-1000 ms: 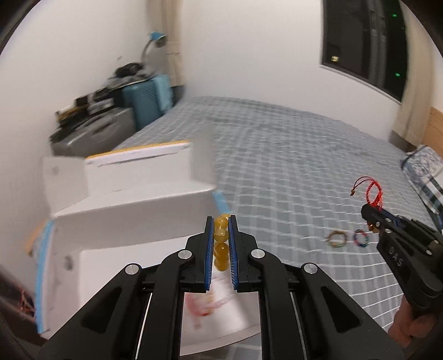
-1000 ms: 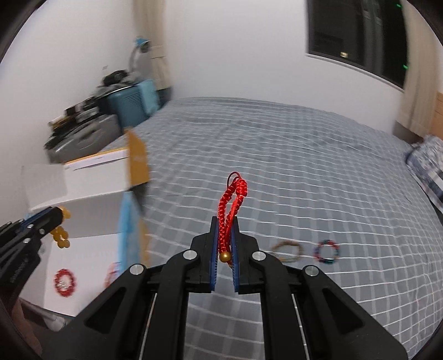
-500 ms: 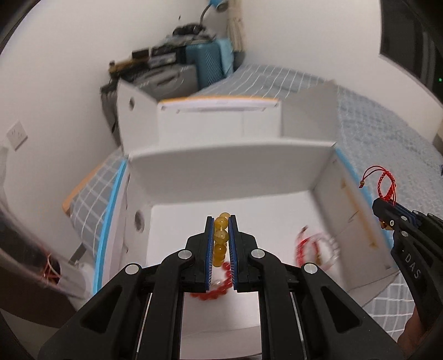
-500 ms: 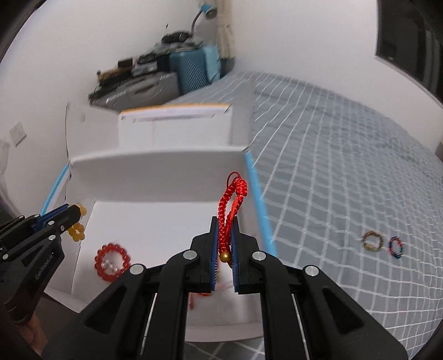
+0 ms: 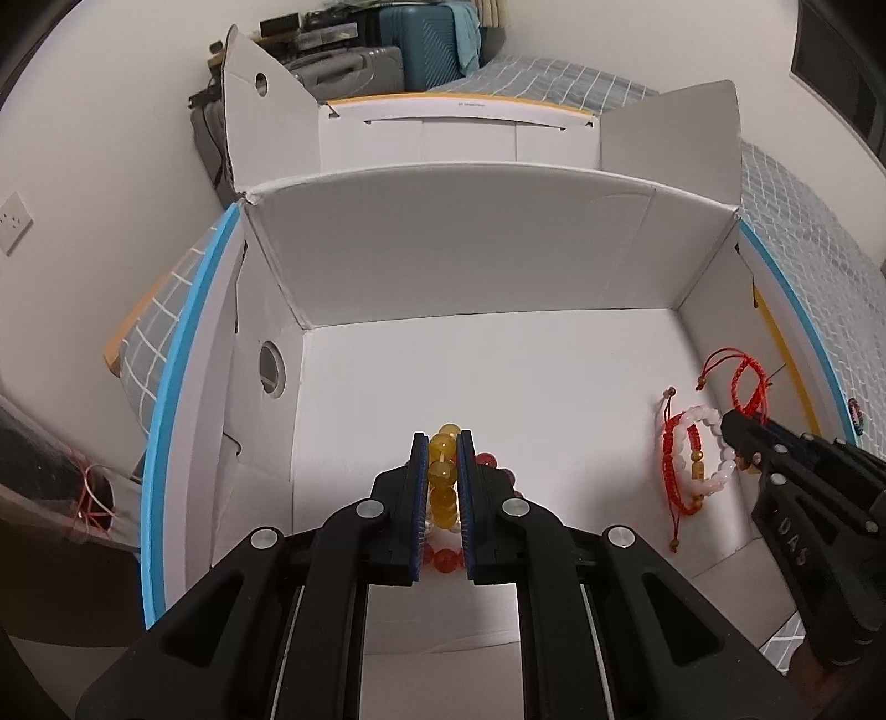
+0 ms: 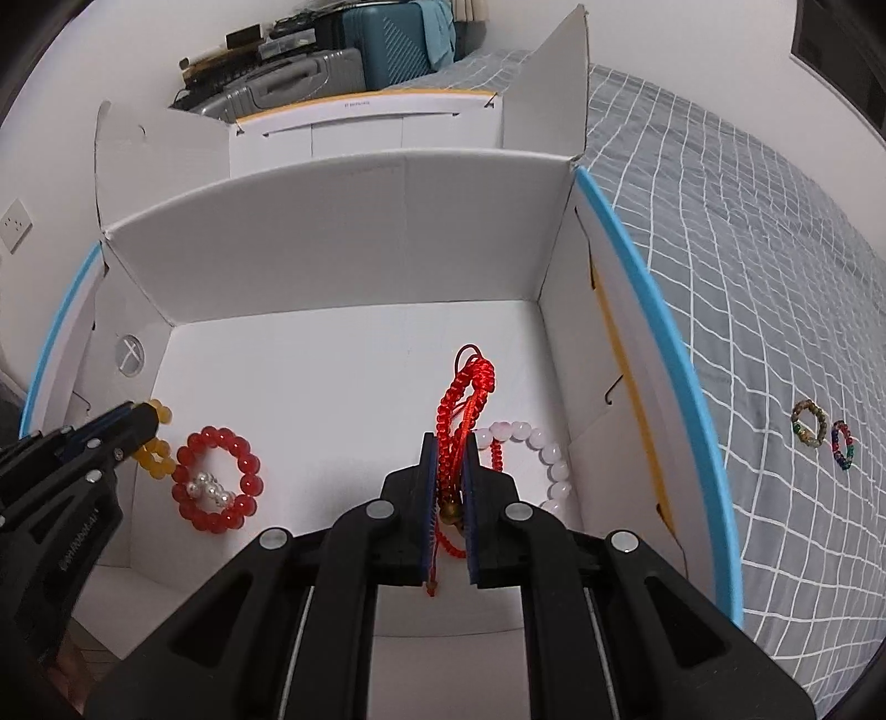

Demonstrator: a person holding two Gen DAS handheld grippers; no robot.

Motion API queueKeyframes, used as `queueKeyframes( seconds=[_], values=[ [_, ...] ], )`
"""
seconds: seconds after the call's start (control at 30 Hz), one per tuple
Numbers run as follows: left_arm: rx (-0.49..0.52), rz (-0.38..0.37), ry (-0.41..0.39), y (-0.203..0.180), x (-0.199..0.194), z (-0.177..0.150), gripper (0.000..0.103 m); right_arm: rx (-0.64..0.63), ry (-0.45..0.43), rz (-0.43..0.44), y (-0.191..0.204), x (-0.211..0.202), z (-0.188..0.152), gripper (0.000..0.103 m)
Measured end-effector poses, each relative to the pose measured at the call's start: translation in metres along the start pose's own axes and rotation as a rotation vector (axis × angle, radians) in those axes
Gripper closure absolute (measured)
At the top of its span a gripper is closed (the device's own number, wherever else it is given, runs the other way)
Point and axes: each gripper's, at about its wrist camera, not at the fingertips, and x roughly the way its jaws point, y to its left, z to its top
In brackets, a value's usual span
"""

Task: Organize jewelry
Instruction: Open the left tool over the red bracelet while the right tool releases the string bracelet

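My left gripper (image 5: 443, 448) is shut on a yellow bead bracelet (image 5: 443, 476) and holds it inside the open white box (image 5: 470, 255), above a red bead bracelet (image 6: 219, 479) on the box floor. My right gripper (image 6: 447, 451) is shut on a red braided cord bracelet (image 6: 468, 404) over the box's right side, above a pink bead bracelet (image 6: 545, 451) and another red cord bracelet (image 5: 678, 459). Each gripper shows in the other's view: the right one (image 5: 731, 423), the left one (image 6: 141, 412).
The box stands on a bed with a grey checked cover (image 6: 747, 266). Two small beaded bracelets (image 6: 822, 432) lie on the cover right of the box. Suitcases (image 6: 387, 50) and clutter stand behind by the wall. The box flaps stand up at the back.
Both grippers have moved from over the bed to inside the box and lower toward its floor, still holding their bracelets.
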Motion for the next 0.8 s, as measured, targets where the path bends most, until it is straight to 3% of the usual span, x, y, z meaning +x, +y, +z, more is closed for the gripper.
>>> queueKeyframes(
  seconds=[0.2,0.3,0.37,0.43,0.57,0.6,0.8],
  values=[
    [0.003,0.014,0.008,0.002,0.0,0.002,0.093,-0.009,0.011,0.007,0.002,0.002,-0.003,0.092],
    [0.001,0.029,0.003,0.003,-0.003,0.001,0.09,-0.01,0.01,0.016,0.005,-0.001,-0.003,0.072],
    [0.003,0.038,-0.008,0.004,-0.007,0.002,0.078,-0.017,0.001,0.022,0.008,-0.005,-0.003,0.062],
    [-0.006,0.046,-0.022,0.007,-0.013,0.002,0.051,-0.026,-0.009,0.025,0.01,-0.011,-0.003,0.052],
    [-0.017,0.061,-0.063,0.011,-0.029,0.002,0.031,-0.036,-0.042,0.034,0.013,-0.026,-0.002,0.031],
    [-0.022,0.068,-0.07,0.012,-0.032,0.002,0.025,-0.039,-0.049,0.031,0.013,-0.029,-0.001,0.03],
    [-0.045,0.087,-0.107,0.017,-0.048,0.002,0.013,-0.05,-0.08,0.021,0.01,-0.047,-0.003,0.019]
  ],
)
